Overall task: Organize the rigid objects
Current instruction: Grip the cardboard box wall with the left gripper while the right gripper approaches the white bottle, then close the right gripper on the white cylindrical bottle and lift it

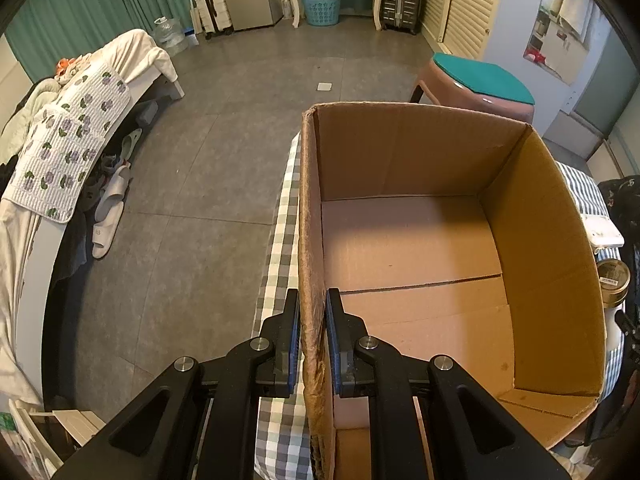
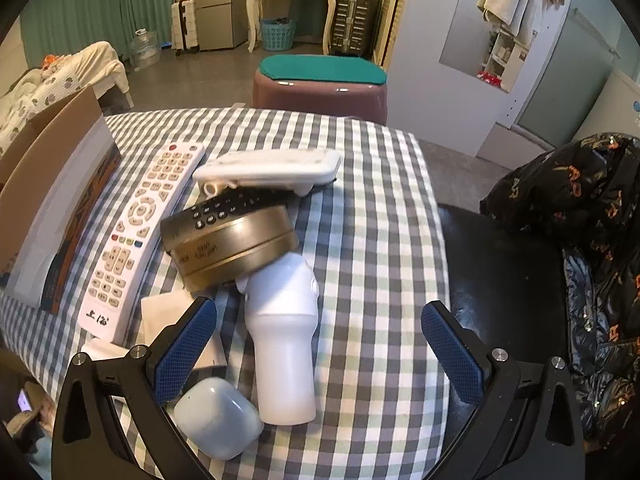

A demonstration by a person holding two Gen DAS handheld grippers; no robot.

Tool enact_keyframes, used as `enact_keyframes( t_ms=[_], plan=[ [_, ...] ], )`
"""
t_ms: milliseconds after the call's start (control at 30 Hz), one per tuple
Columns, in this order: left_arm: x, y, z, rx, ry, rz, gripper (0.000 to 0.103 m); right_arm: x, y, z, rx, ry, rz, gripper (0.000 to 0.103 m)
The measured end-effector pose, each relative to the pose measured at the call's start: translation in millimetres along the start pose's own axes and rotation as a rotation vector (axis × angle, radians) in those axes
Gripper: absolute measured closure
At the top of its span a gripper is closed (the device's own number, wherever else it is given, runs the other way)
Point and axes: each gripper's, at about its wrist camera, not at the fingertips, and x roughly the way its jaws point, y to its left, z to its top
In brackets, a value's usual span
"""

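Observation:
My left gripper (image 1: 312, 300) is shut on the left wall of an empty open cardboard box (image 1: 416, 240) that stands on the checked table. My right gripper (image 2: 318, 320) is open and empty above a pile on the table: a white bottle-shaped device (image 2: 282, 344), a round gold tin (image 2: 236, 248), a black remote (image 2: 228, 206) under a white flat case (image 2: 268, 168), a long white remote (image 2: 140, 232) and a pale blue earbud case (image 2: 216, 416). The white device lies between my right fingers. The box's outer wall (image 2: 48, 184) shows at the left.
A pink stool with a green cushion (image 2: 320, 84) stands behind the table. A black chair with a dark jacket (image 2: 580, 240) is at the right. A bed (image 1: 60, 152) and slippers lie left on the floor. The gold tin (image 1: 612, 280) shows beside the box.

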Motion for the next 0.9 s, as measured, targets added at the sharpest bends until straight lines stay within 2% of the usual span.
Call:
enact_keyframes(
  t_ms=[167, 300, 367, 433, 500, 900],
  plan=[
    [1, -1, 0, 0.001, 0.001, 0.002, 0.091, 14, 0, -4, 0.015, 0.037, 0.041, 0.01],
    [2, -3, 0, -0.001, 0.003, 0.0, 0.091, 26, 3, -5, 0.031, 0.066, 0.079, 0.023],
    [2, -2, 0, 0.001, 0.005, -0.001, 0.091, 31, 3, -6, 0.041, 0.077, 0.096, 0.032],
    [2, -1, 0, 0.002, 0.006, -0.005, 0.091, 34, 2, -7, 0.053, 0.087, 0.109, 0.05],
    [2, 0, 0, 0.004, 0.007, -0.008, 0.091, 33, 1, -7, 0.062, 0.084, 0.13, 0.058],
    [2, 7, 1, 0.019, 0.011, -0.041, 0.091, 2, -11, -9, 0.084, 0.033, 0.065, 0.06]
  ],
)
